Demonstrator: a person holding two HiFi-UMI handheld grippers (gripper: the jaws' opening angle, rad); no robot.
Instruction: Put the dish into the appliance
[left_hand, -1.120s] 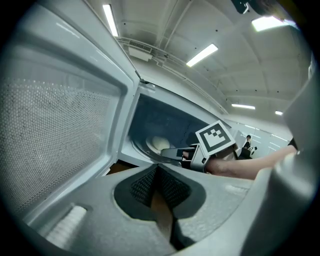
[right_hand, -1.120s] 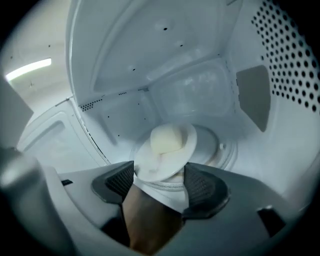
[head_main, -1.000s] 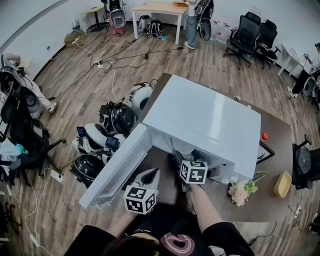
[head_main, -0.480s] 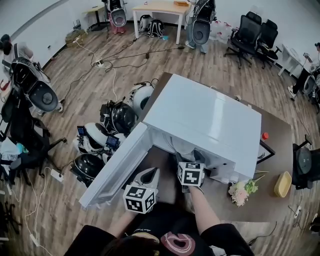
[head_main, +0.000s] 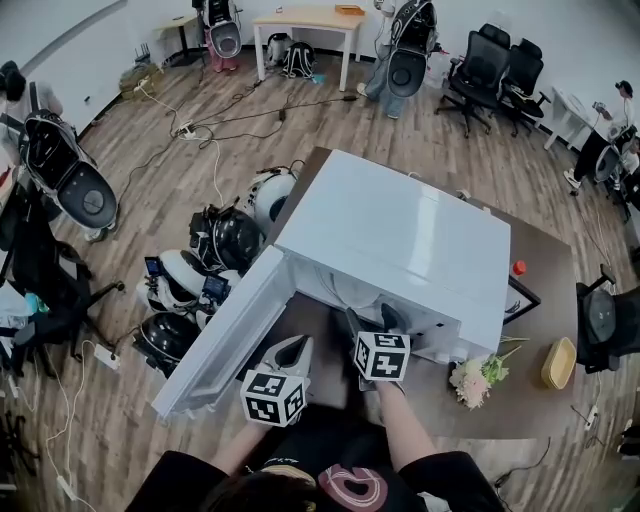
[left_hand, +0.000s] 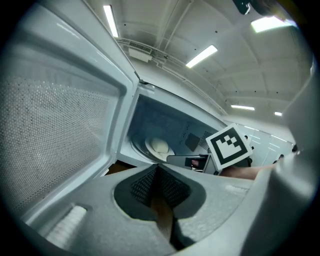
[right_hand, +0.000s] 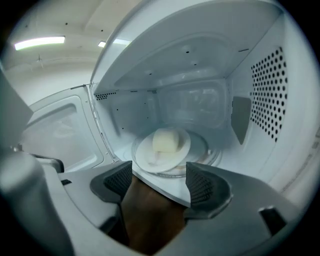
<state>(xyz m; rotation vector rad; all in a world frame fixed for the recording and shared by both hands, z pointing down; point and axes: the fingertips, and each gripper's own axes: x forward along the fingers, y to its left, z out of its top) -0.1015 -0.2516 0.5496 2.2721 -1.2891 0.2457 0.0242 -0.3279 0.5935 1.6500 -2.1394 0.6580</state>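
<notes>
"So, where's the dish (right_hand: 162, 150)?"

"Inside the microwave (head_main: 400, 235), flat on the glass turntable (right_hand: 207, 150) in the middle of the cavity. It's a white plate with 1 pale lump of food (right_hand: 166, 140) on it."

"Is the right gripper (right_hand: 161, 182) holding it?"

"No. Its 2 jaws are spread wide with nothing gripped. They sit at the oven's mouth, just short of the plate, and the front sill of the cavity shows across the gap between them."

"And the left gripper (left_hand: 157, 187)?"

"Jaws pressed together, nothing in them. It's lower and further out, beside the right one, pointing up into the opening from near the door (head_main: 215, 345)."

"The door's open, then?"

"Swung fully out to the person's left, mesh window facing inward."

"What's around the oven?"

"It stands on a brown table (head_main: 545, 300). To its right lie a small bunch of flowers (head_main: 470, 378) and a yellow basket (head_main: 558, 363) near the table's edge, well apart from the grippers. Black office chairs (head_main: 495, 65) stand across the wooden floor."
</notes>
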